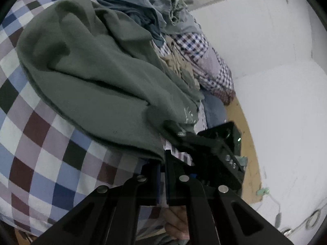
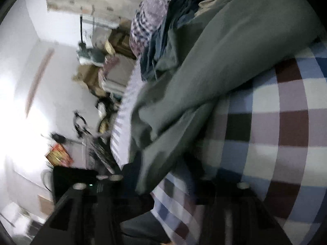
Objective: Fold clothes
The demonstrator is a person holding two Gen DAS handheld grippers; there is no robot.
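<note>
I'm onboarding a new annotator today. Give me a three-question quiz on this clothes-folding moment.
1. True or false: the green garment lies on a checked bedsheet.
2. What is the left gripper doing? A) shut on the garment's edge B) open above the pile C) holding a hanger
3. Where is the pile of other clothes relative to the green garment in the left wrist view?

Key
1. True.
2. A: its fingers are nearly together with the cloth edge running between them.
3. Beyond it, further from the camera.

The right gripper is blurred; its state is unclear.
</note>
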